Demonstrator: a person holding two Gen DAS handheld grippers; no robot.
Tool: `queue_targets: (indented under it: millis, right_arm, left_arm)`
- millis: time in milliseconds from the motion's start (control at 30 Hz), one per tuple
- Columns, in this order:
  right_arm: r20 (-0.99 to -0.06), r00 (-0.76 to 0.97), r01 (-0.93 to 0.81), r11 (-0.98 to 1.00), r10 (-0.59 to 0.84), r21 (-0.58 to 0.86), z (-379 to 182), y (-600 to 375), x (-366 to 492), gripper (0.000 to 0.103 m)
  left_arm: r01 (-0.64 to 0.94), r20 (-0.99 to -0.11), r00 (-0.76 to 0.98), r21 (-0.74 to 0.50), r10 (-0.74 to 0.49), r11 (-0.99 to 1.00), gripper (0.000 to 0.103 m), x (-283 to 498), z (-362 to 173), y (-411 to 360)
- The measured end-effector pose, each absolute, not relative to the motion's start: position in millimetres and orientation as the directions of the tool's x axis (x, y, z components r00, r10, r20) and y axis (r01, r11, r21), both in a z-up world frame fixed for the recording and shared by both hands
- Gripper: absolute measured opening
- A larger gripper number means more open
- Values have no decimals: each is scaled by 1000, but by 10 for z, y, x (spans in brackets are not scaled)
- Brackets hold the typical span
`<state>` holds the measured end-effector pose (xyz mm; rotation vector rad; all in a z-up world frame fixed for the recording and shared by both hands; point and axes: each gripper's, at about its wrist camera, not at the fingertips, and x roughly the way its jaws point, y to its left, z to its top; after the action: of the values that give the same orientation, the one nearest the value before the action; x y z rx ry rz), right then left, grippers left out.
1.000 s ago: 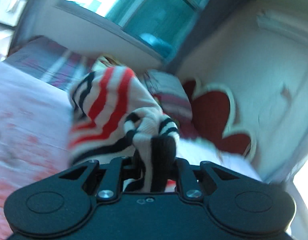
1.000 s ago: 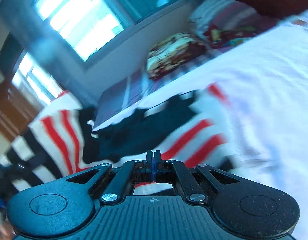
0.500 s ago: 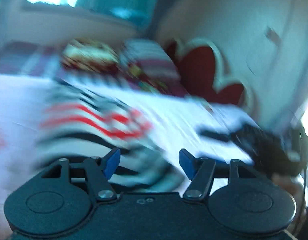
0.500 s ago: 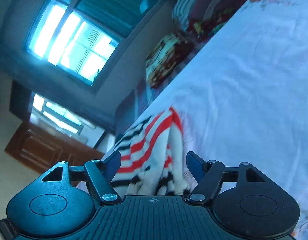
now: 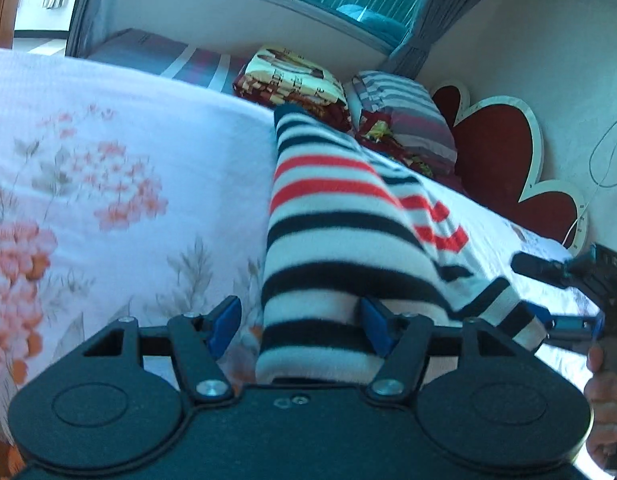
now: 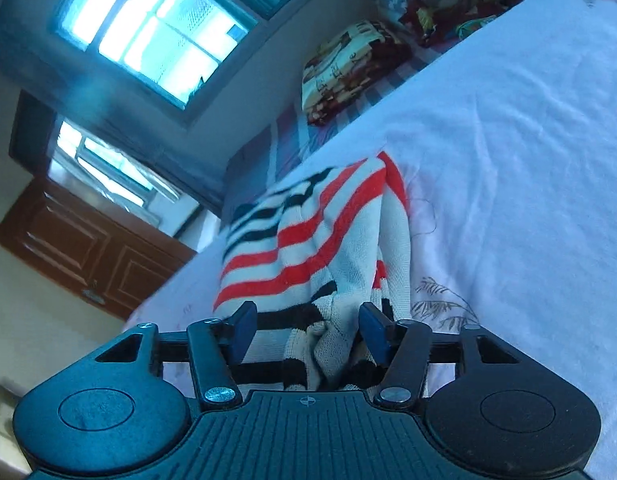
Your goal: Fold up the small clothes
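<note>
A white sweater [image 5: 340, 216] with black and red stripes lies folded on the floral bed sheet [image 5: 108, 152]. My left gripper [image 5: 299, 326] is open low over the sweater's near end. The folded edge lies between its blue pads [image 5: 224, 322], and the left pad stands apart from the cloth. In the right wrist view the sweater [image 6: 308, 240] bunches up at its near edge. My right gripper [image 6: 308, 328] straddles that bunch; its jaws are closing and the pads are not pressing on it. The right gripper's fingers [image 5: 540, 266] and a hand show at the sweater's far corner.
Folded blankets [image 5: 296, 76] and a striped pillow [image 5: 404, 116] lie at the head of the bed before a red heart-shaped headboard [image 5: 496, 148]. A window [image 6: 148, 28] and a wooden door [image 6: 88, 248] stand beyond the bed. White sheet [image 6: 528, 160] spreads to the right.
My left gripper let go of the lifted sweater and sank toward the bed. My right gripper opened from shut. The sweater now lies on the sheet.
</note>
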<state>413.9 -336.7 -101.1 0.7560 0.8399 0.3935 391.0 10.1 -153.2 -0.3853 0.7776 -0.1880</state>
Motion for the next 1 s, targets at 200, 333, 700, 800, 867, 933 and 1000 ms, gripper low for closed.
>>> queue_targets:
  millis: [200, 333, 700, 800, 867, 933, 1000]
  right_arm:
    - [-624, 592, -47, 795, 510, 605, -1104, -3094, 4201, 21]
    - [-457, 671, -222, 747, 583, 627, -880, -3136, 3970, 20]
    - [-448, 671, -130, 687, 592, 715, -1340, -3600, 3962, 35]
    - [-446, 709, -103, 706, 546, 701, -1227, -3726, 4115, 37]
    - [-472, 709, -71, 719, 523, 691, -1226, -3756, 4298, 37]
    - [-486, 707, -53, 724, 514, 688, -1262, -3744, 4517, 36]
    - [-489, 693, -44, 708, 529, 704, -1331, -3724, 4714, 36]
  left_arm:
    - [46, -655, 683, -402, -323, 914, 65, 3865, -1616, 128]
    - [67, -647, 685, -400, -334, 914, 65, 3856, -1609, 163]
    - [136, -650, 667, -374, -364, 918, 60, 3759, -1536, 197]
    - [155, -571, 730, -397, -376, 905, 62, 3759, -1341, 342]
    - [149, -562, 739, -401, -372, 904, 62, 3929, -1285, 389]
    - [151, -556, 741, -409, -377, 900, 62, 4162, -1274, 401]
    - [145, -569, 725, -425, -389, 893, 61, 4414, -1303, 388]
